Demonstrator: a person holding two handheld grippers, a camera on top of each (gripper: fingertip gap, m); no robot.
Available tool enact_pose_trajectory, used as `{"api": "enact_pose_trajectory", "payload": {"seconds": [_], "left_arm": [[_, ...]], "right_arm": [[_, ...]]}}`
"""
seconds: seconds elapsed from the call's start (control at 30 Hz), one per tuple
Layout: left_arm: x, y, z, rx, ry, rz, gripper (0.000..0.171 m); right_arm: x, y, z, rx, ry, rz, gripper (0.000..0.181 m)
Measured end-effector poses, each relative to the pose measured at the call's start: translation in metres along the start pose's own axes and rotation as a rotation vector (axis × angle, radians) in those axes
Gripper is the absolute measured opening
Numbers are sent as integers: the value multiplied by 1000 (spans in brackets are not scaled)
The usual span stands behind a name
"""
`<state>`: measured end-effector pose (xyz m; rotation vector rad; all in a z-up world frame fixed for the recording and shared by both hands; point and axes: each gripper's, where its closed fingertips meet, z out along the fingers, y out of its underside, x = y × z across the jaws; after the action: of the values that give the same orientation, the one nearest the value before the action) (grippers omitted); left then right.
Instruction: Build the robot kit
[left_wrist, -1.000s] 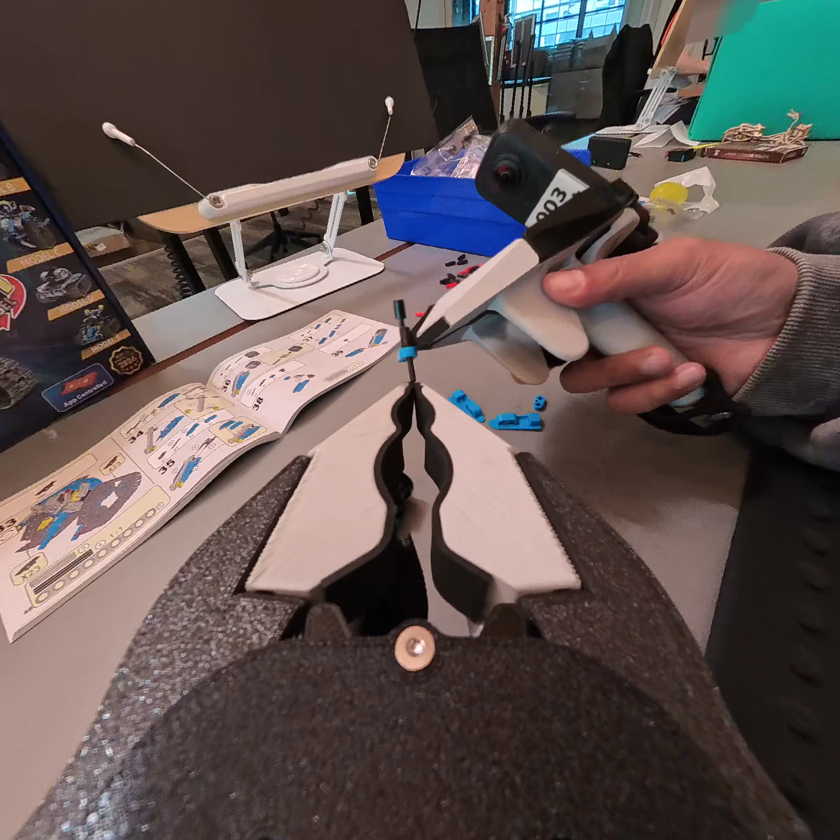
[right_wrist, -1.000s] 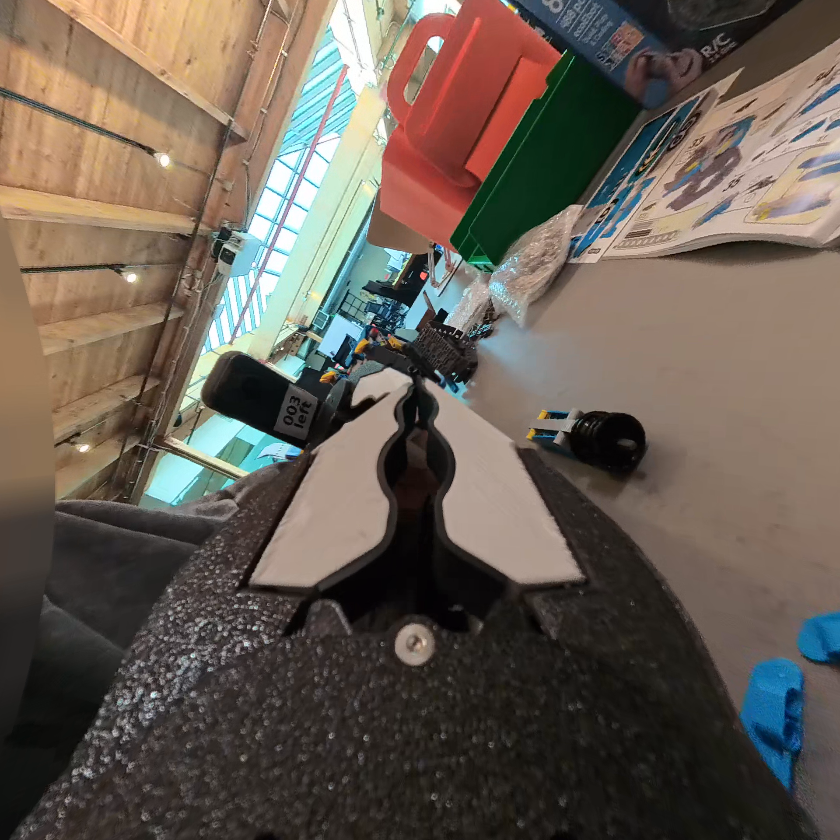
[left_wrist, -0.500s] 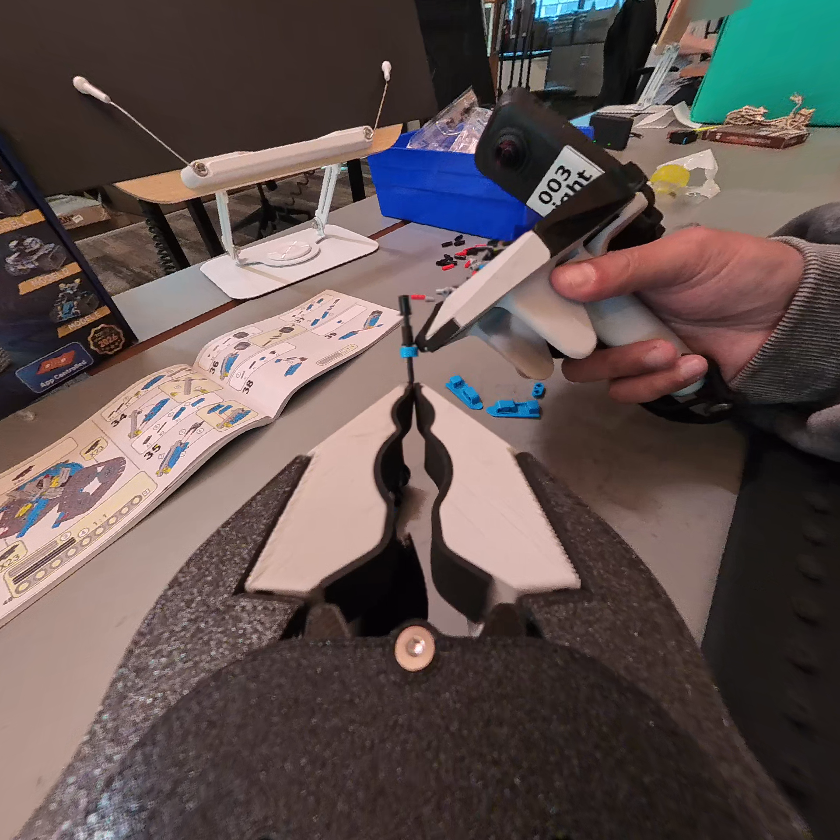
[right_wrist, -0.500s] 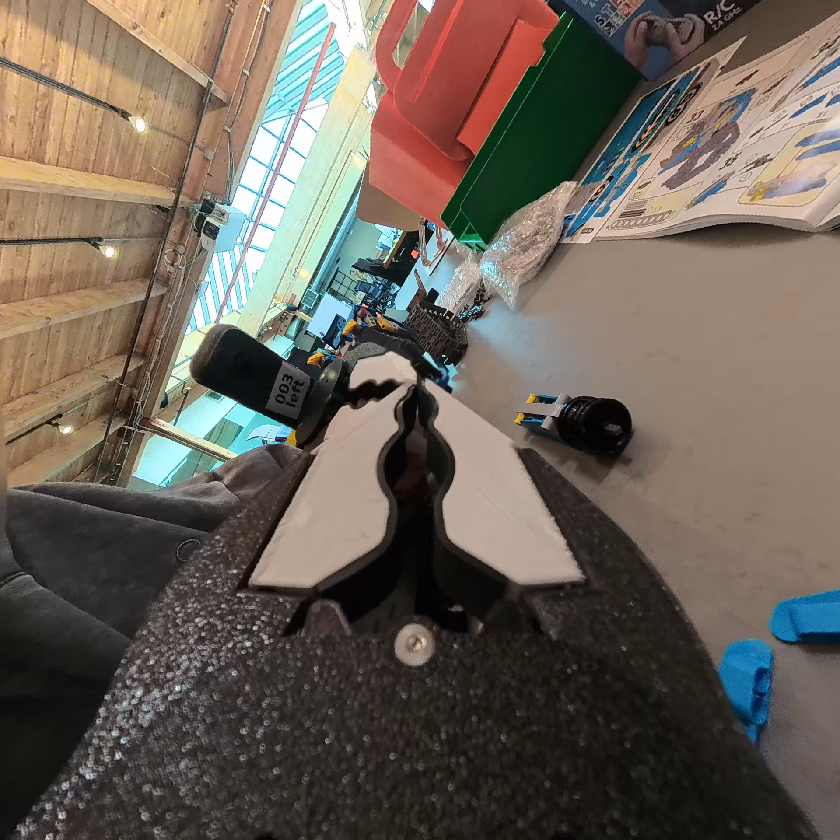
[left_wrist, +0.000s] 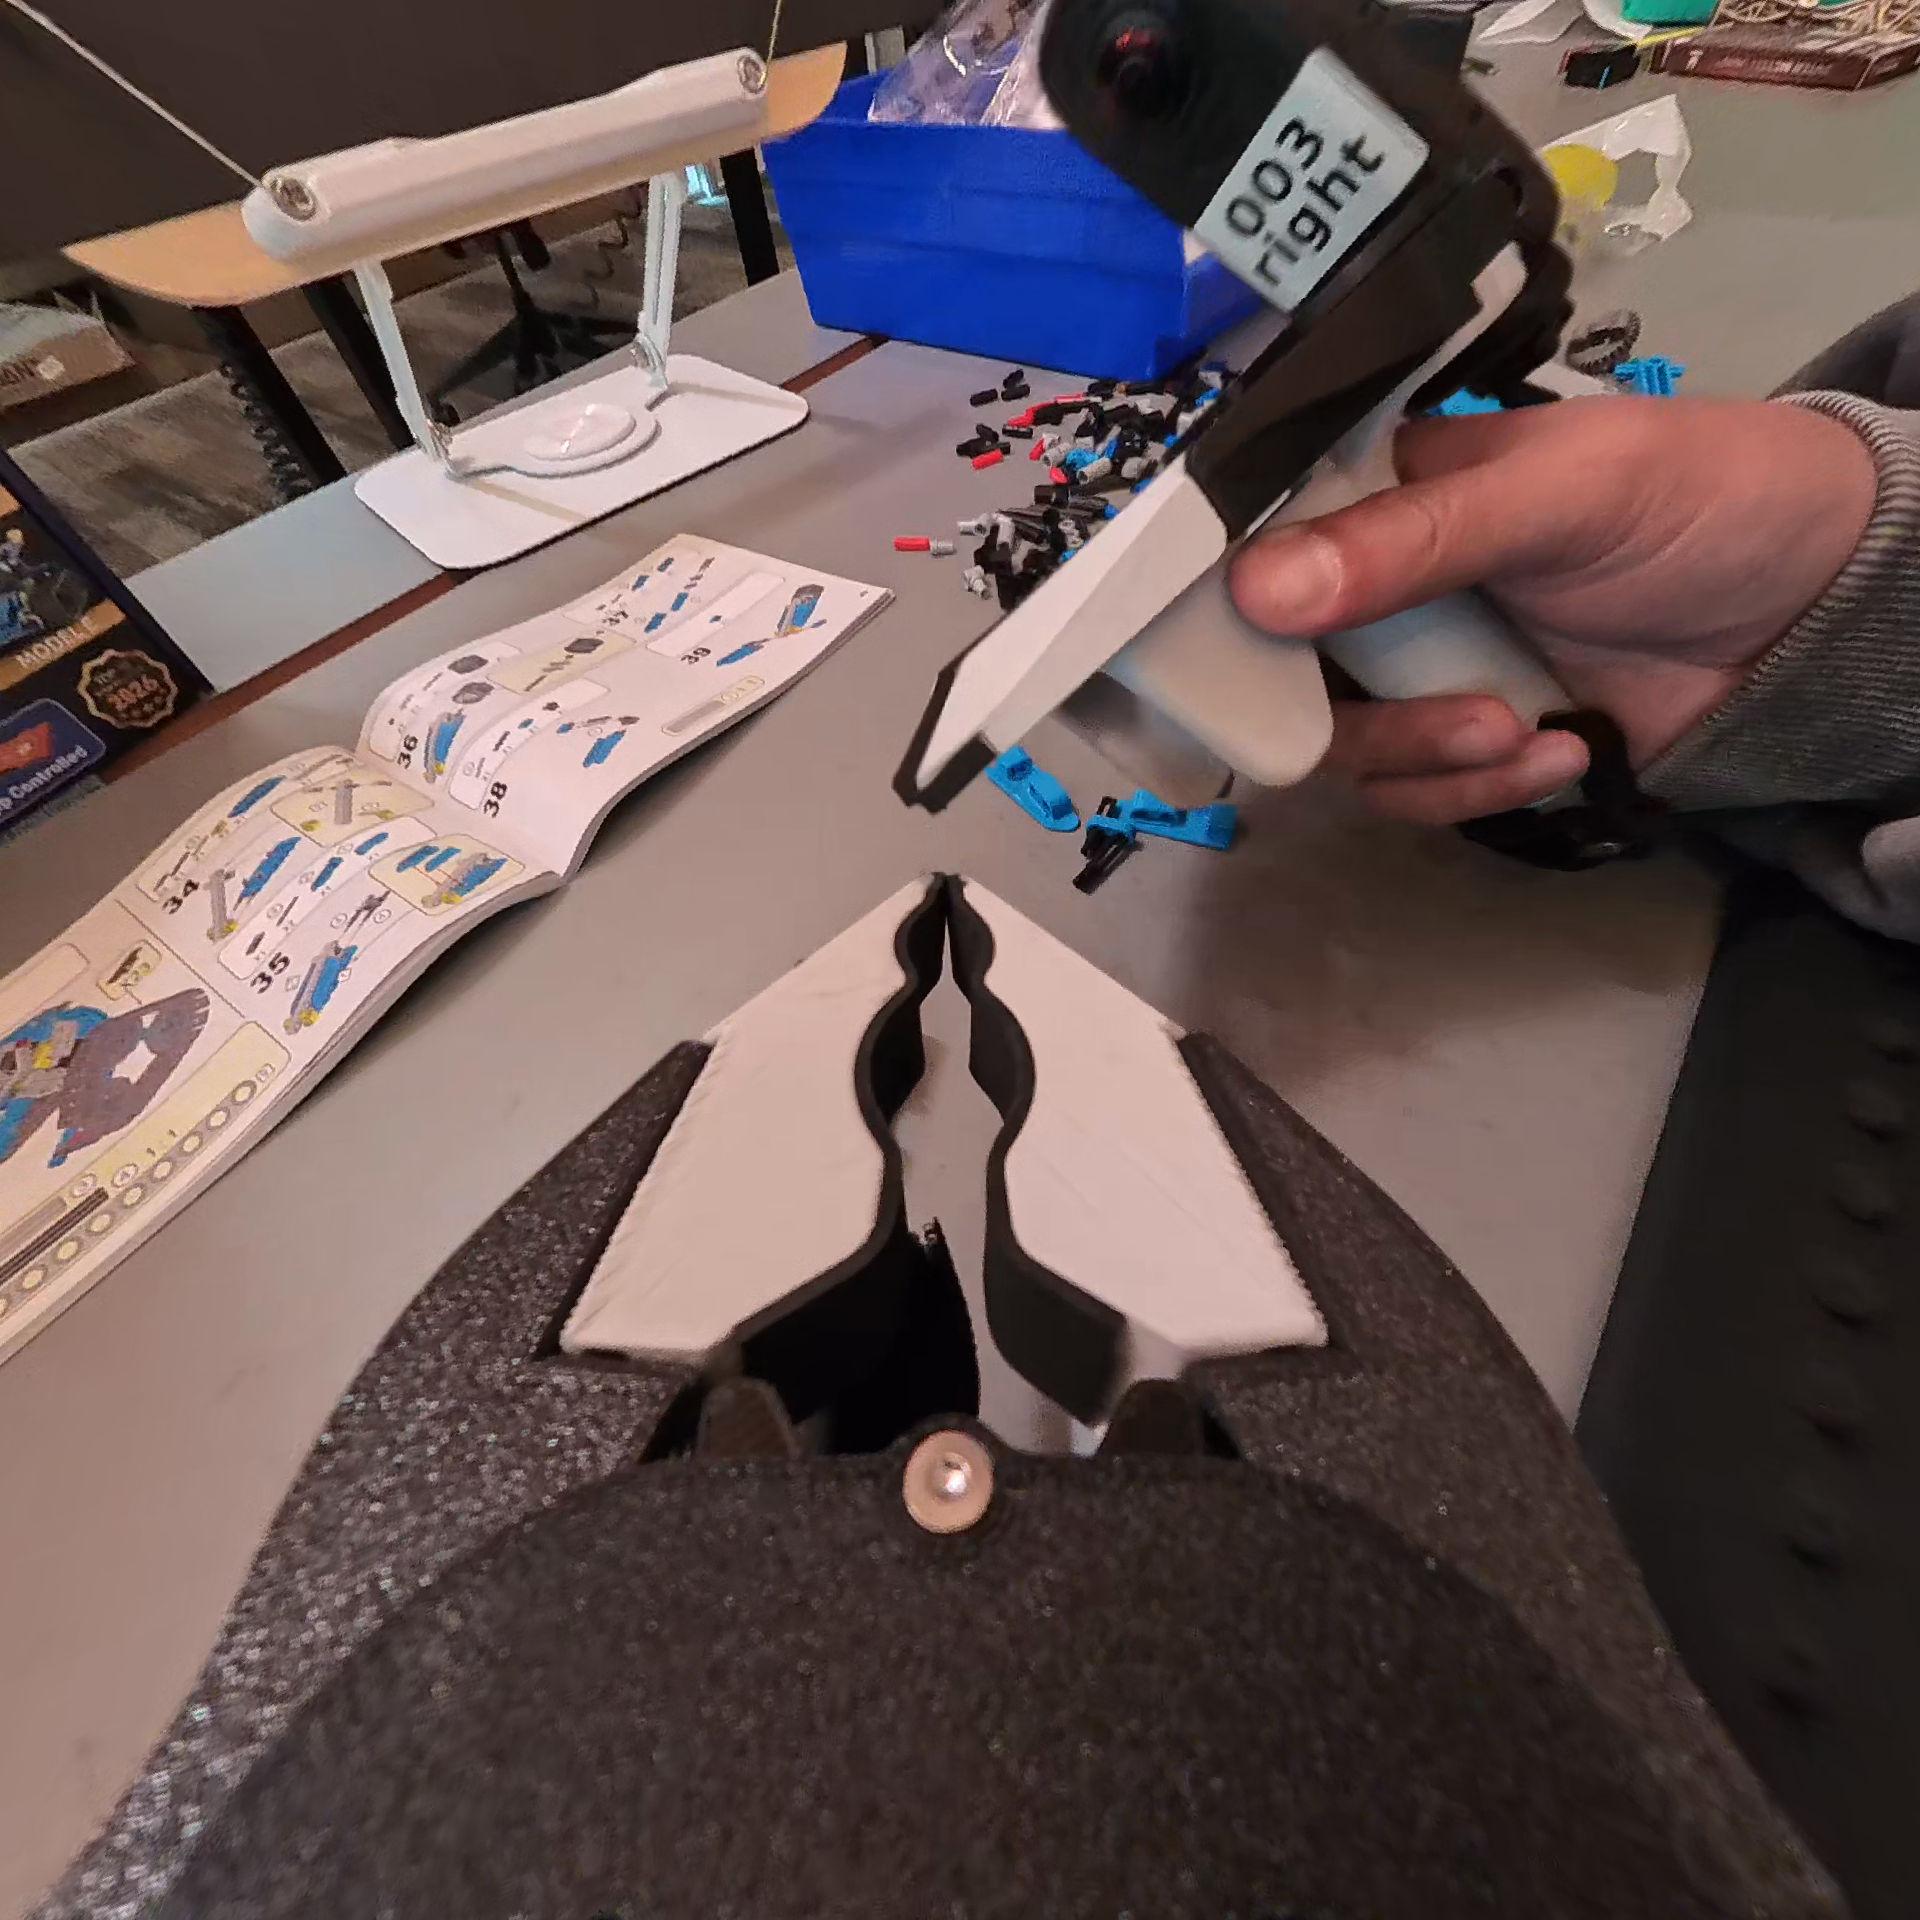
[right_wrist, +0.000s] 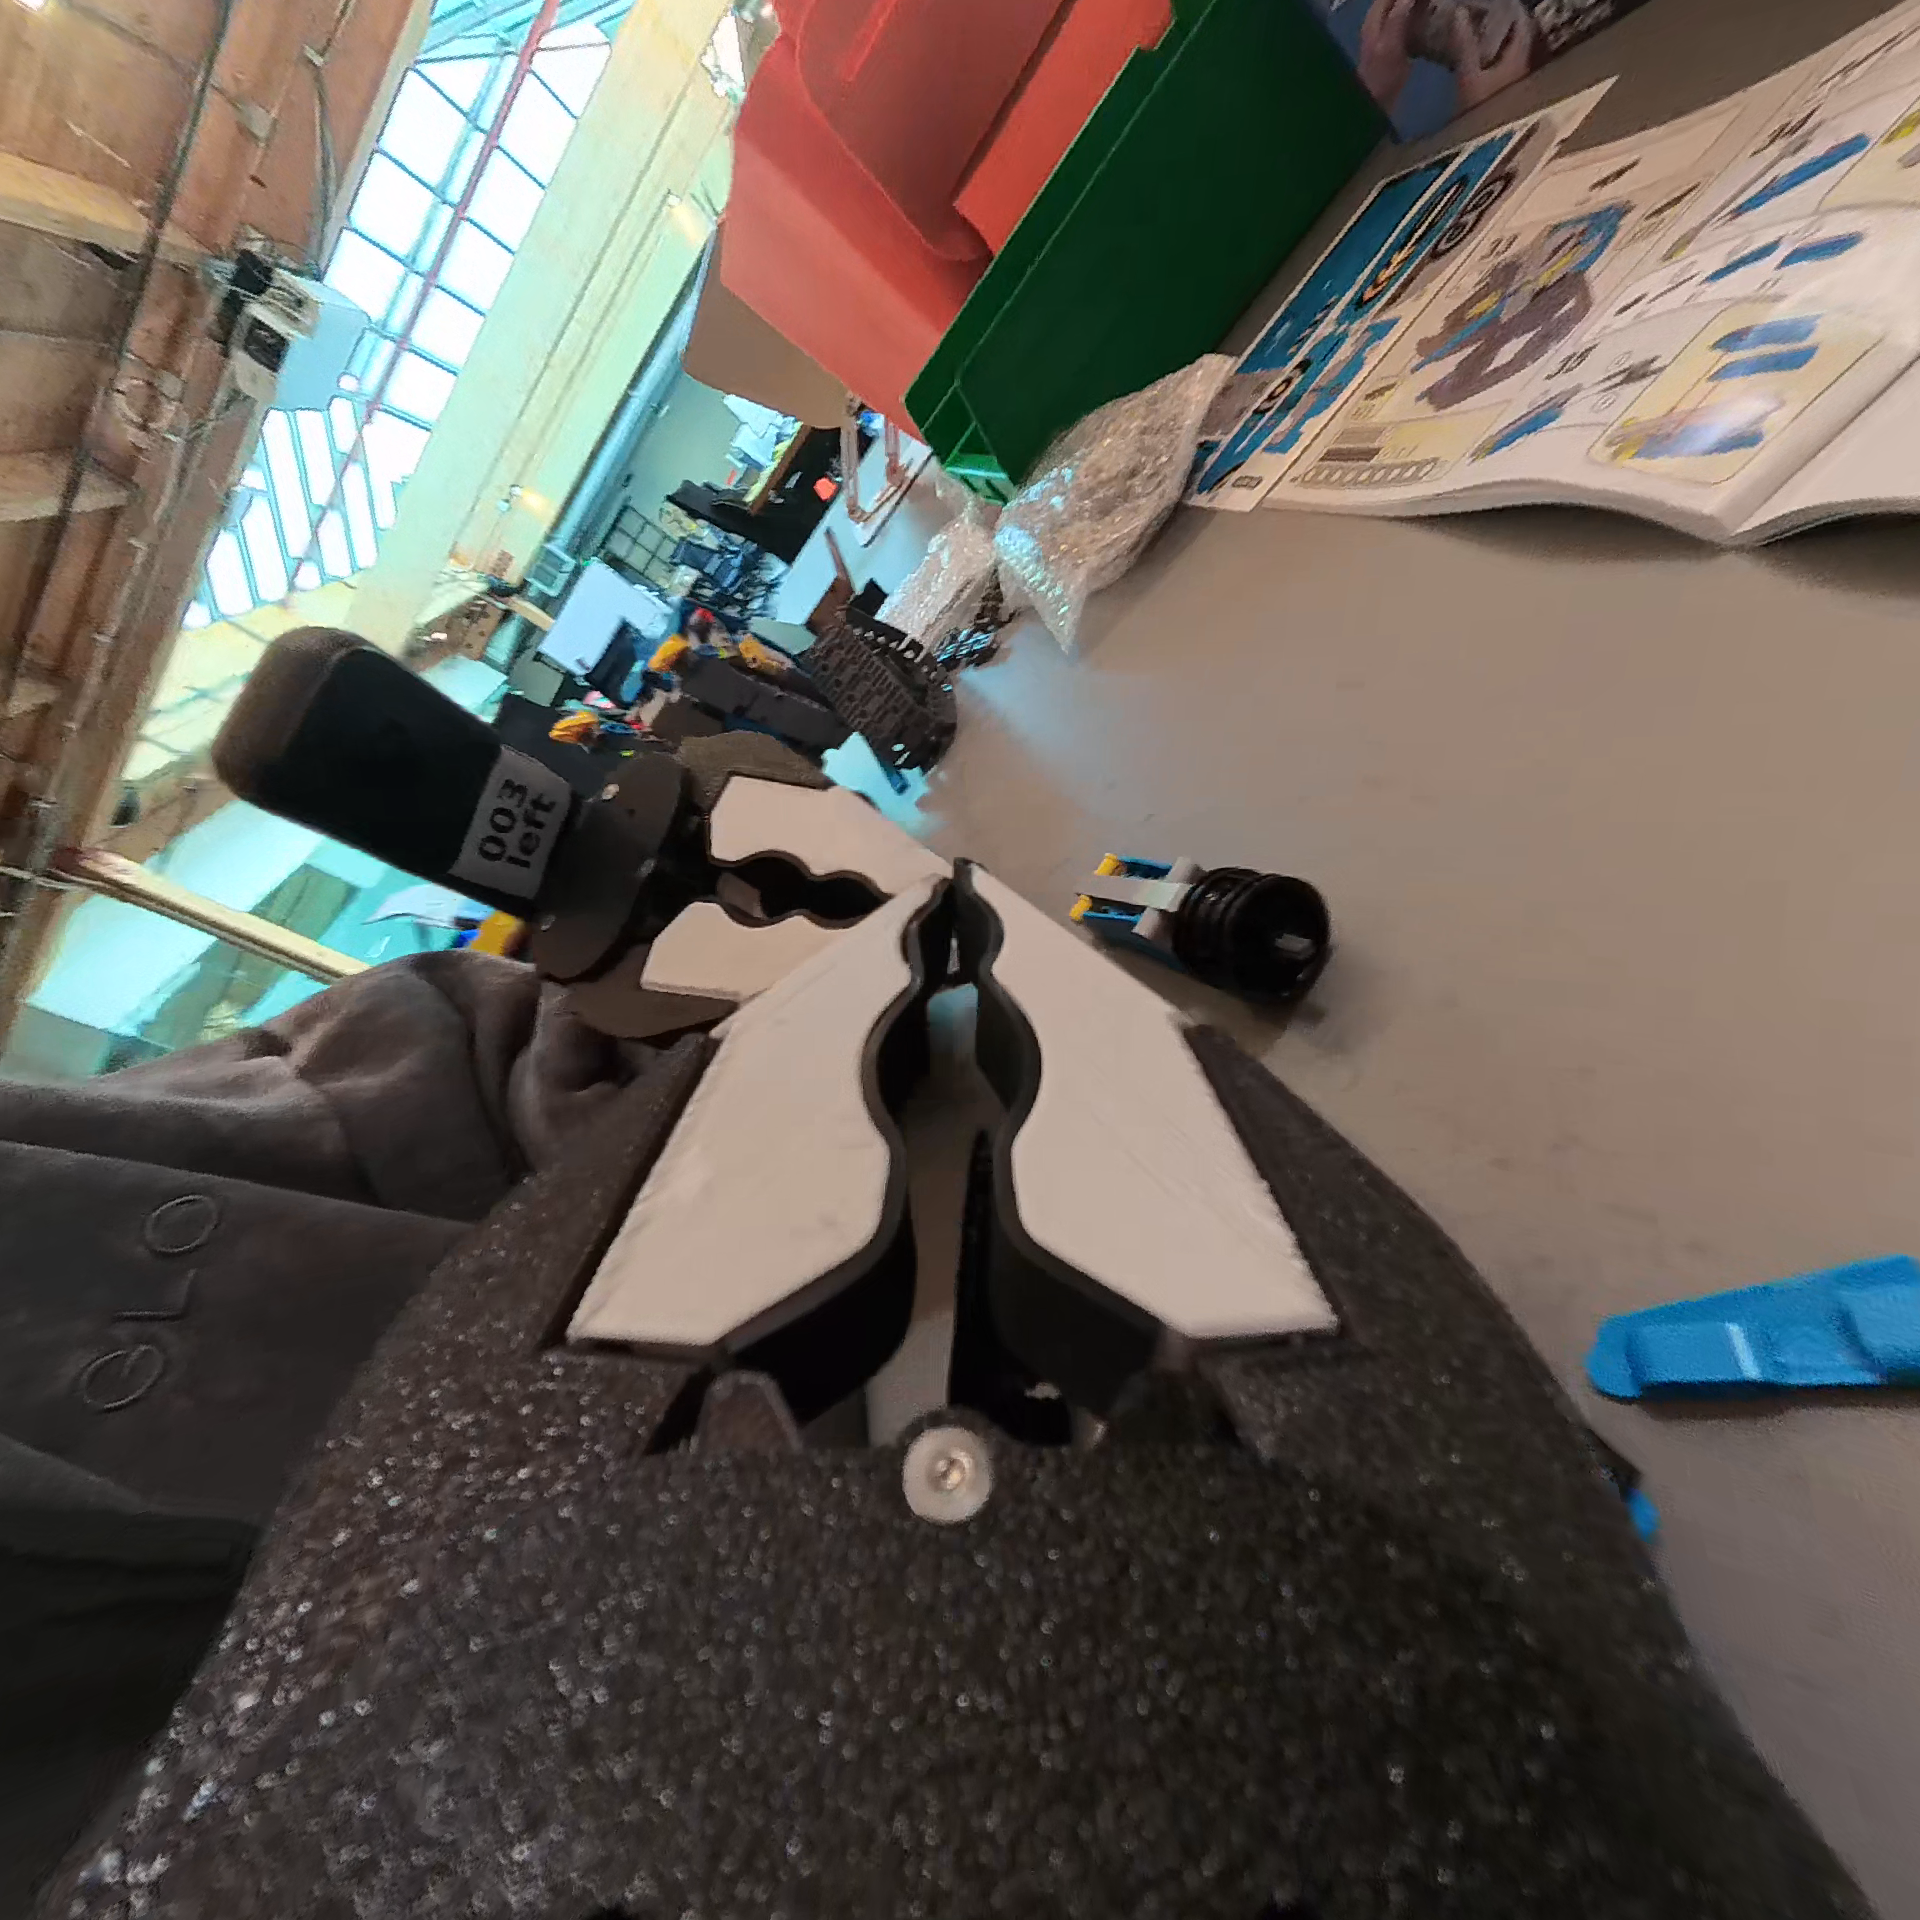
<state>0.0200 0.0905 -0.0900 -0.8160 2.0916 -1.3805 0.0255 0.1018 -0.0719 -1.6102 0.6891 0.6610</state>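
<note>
Both tongs are pinched closed with nothing in them: your left tongs (left_wrist: 945, 883) hang over the grey desk (left_wrist: 623, 1039), tips touching, and your right tongs (left_wrist: 925, 784), held in your hand (left_wrist: 1579, 603), sit just beyond them, tips near but apart. Blue pieces (left_wrist: 1101, 800) with a black pin lie just under the right tongs. Open instruction booklet (left_wrist: 436, 790) is off to the left, small parts pile (left_wrist: 1081, 478) and blue bin (left_wrist: 987, 249) further back

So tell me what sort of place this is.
Probably a shared workshop or maker space: an instruction booklet lies open on a grey table beside loose building-kit parts, and other cluttered workbenches stand behind.
</note>
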Motion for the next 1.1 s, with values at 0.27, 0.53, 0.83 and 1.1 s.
{"api": "enact_pose_trajectory", "payload": {"seconds": [0.27, 0.53, 0.83, 1.1], "left_arm": [[-13, 2, -3, 5, -36, -79, 0], [-14, 5, -10, -9, -66, -61, 0], [-38, 26, -33, -45, -119, -173, 6], [-43, 34, -32, -52, -79, -266, 12]], "right_arm": [[15, -25, -20, 125, 184, -175, 0], [15, -28, -23, 140, 216, -220, 0], [22, -22, -21, 42, 374, -394, 7], [35, -9, -12, -66, 443, -452, 23]]}}
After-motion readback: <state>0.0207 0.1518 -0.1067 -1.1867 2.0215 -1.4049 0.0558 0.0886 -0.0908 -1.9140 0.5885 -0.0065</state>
